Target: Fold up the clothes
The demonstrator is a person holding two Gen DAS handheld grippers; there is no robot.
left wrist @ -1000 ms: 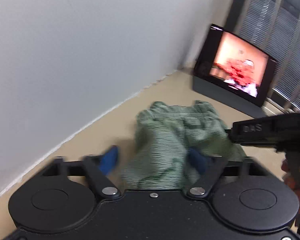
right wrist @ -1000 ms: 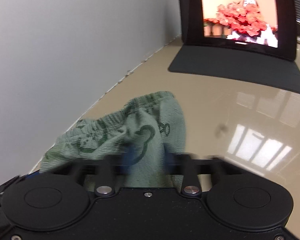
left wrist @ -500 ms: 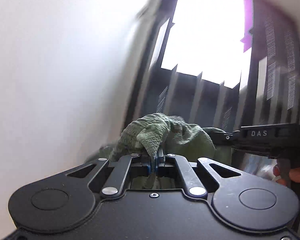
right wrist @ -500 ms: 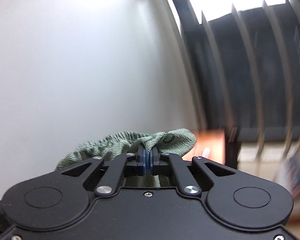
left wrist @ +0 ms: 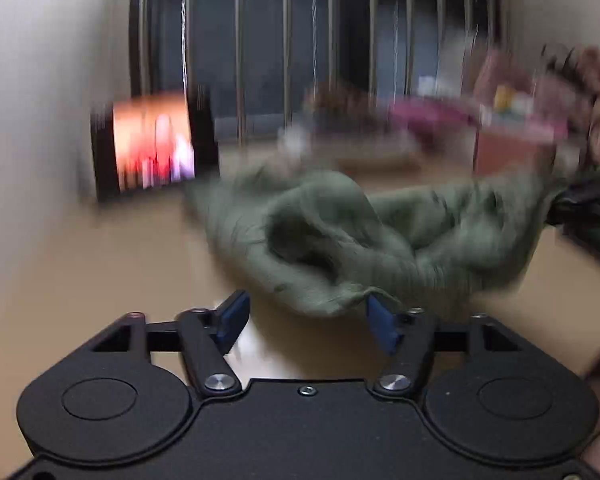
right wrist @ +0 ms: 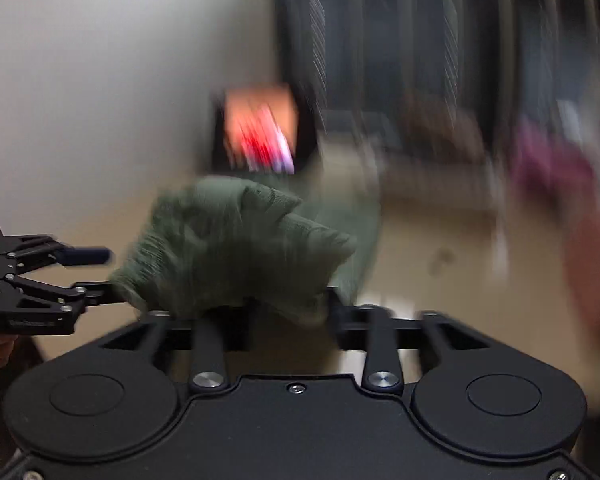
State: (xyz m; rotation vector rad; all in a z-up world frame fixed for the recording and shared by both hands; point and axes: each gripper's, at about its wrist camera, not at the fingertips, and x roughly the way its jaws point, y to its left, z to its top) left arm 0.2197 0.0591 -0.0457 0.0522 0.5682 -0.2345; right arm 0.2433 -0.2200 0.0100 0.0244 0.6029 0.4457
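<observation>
Your left gripper [left wrist: 306, 318] has its jaws well apart and opening, the blue pads clear of the green garment [left wrist: 364, 240], whose crumpled edge hangs just ahead between them over the tan table [left wrist: 79, 280]. Your right gripper [right wrist: 289, 320] is opening too, with the cloth bunched over its fingers so you cannot tell whether they press it. Only the left view shows the cloth stretching right; both show the blurred lit screen [right wrist: 259, 132].
</observation>
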